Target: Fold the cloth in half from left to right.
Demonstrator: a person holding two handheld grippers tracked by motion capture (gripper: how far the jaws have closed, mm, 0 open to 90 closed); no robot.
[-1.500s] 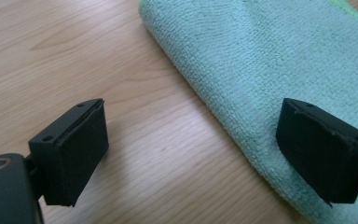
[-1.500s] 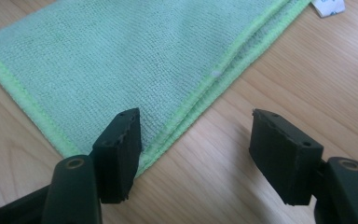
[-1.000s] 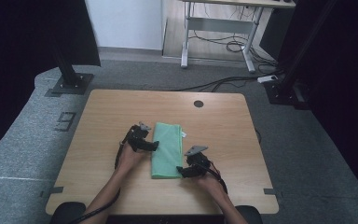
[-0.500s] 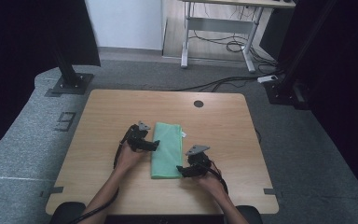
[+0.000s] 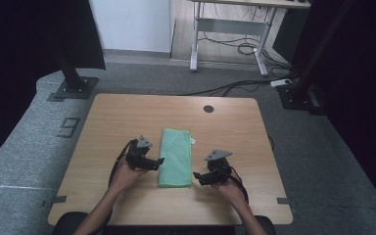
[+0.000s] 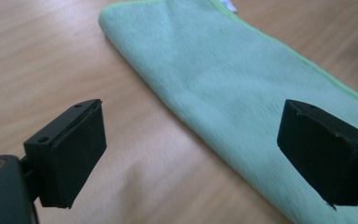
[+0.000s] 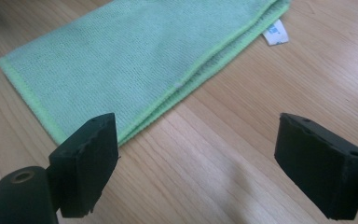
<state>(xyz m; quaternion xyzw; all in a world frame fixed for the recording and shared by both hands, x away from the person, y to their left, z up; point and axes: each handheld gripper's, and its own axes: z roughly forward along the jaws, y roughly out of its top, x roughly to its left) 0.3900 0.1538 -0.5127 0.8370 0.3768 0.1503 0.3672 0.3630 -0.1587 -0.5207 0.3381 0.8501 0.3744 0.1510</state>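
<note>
R gripper sat nearest, just off the folded green cloth's near R corner; its jaws had just been opening, nothing between them, prob. a release. L gripper at the cloth's L fold edge, jaws apart & empty. Cloth lay flat mid-table, tag at far end.

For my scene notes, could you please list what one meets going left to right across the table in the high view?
Left gripper → green cloth → right gripper.
</note>
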